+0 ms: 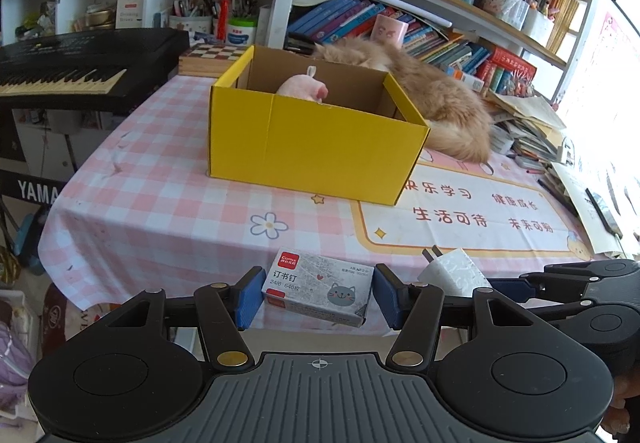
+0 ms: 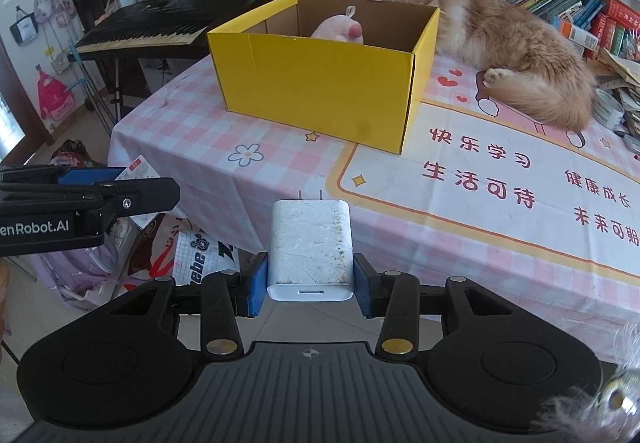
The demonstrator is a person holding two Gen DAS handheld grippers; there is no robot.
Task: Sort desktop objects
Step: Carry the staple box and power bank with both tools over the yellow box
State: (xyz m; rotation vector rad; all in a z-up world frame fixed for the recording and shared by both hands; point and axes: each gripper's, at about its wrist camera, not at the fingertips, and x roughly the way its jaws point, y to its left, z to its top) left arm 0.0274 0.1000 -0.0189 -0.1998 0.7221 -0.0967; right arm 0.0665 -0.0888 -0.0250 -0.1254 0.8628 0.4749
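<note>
Staple box (image 1: 318, 293) between left fingers (image 1: 250, 297); charger (image 2: 310, 249) between right fingers (image 2: 256, 289).

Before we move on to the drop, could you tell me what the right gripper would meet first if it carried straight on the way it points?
Probably the pink checked tablecloth just short of the yellow box. The right gripper, shut on the white charger, points downward toward the box, but depth is unclear.

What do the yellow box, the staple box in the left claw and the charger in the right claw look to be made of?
Yellow box: corrugated cardboard, matte yellow outside and plain brown inside, with folded flaps.
Staple box: thin printed card, judging by its creased edges and faint sheen.
Charger: hard white plastic, smooth but scuffed and speckled brown, with two metal prongs at its far end.
</note>
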